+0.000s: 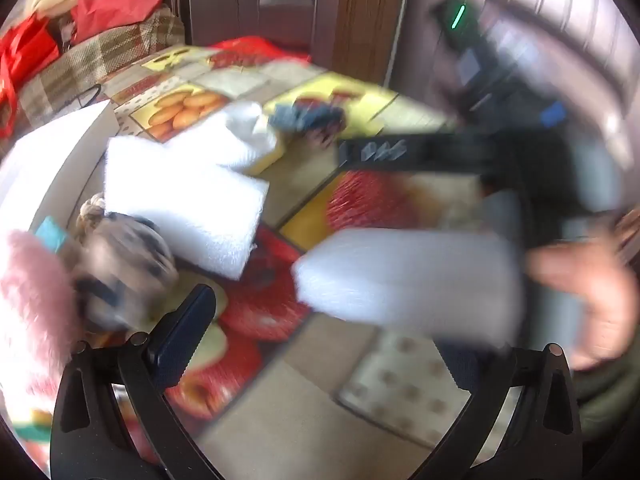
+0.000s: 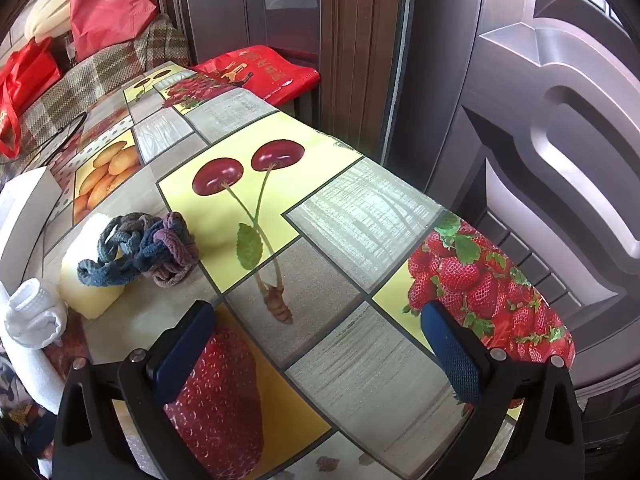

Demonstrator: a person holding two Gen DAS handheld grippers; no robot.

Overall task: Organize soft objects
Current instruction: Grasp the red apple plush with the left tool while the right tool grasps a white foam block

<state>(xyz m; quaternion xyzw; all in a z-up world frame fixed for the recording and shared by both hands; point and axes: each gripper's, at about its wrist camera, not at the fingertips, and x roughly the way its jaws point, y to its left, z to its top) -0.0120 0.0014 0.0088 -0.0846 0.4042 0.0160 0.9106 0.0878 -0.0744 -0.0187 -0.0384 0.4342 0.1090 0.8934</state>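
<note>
Both sets of jaws stand spread wide over a fruit-print table [image 2: 360, 216], pinching nothing, as a person sorts soft objects

Between the right gripper [image 2: 316, 344] jaws lies only bare cloth; the nearest soft things sit ahead and to their left: a knotted blue-and-purple knit piece [image 2: 140, 248] draped against a pale yellow sponge block [image 2: 96, 292], and left of that a rolled white sock [image 2: 36, 320]. The jaws appear to be pausing between picks rather than committed to any one item

The left gripper [image 1: 320, 344], its view blurred, hovers with a white foam slab [image 1: 404, 280] just ahead of its right jaw and not touching either pad that can be seen. A larger white foam sheet [image 1: 188, 192] lies beyond the left jaw, with a mottled grey soft toy [image 1: 128, 256] and pink fluffy fabric [image 1: 32, 292] crowded farther left. The other gripper and the person's hand [image 1: 580, 296] cross the right of this view

A white box [image 1: 48, 160] stands at far left, likely the destination; its inside cannot be seen
</note>
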